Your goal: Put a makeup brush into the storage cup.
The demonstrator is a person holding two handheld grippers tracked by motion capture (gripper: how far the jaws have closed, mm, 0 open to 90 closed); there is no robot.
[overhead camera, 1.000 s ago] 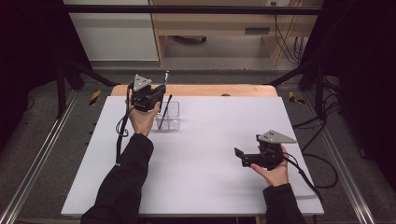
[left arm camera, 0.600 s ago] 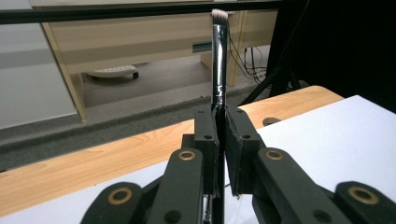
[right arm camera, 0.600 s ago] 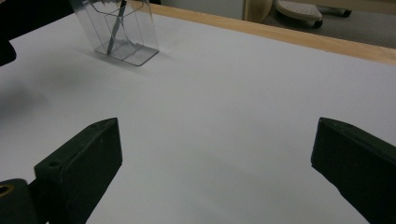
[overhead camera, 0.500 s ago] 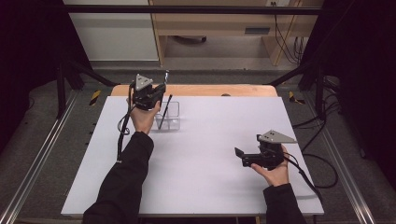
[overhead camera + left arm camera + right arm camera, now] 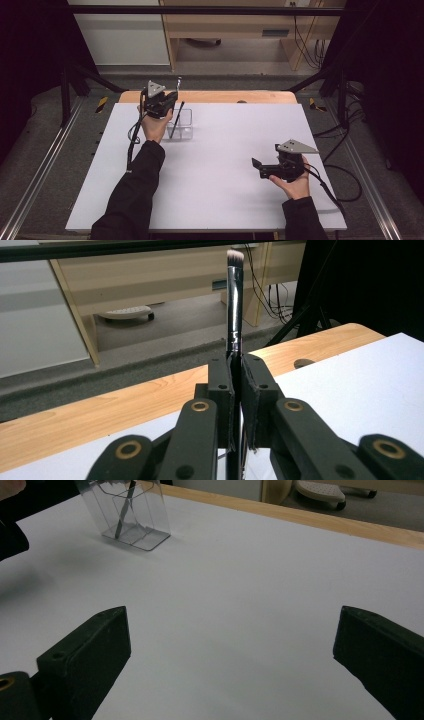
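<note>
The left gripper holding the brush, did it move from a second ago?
No. The left gripper keeps the brush beside the clear box, same spot.

Very little differs from the earlier high views. The left tongs, in the upper left of the frame, sat a touch further right and lower a second ago; they have since eased slightly up and left, by no more than a nudge, above the clear holder. The brush clamped between them has gone with them, its tip now just past the far edge of the worktop.
</note>
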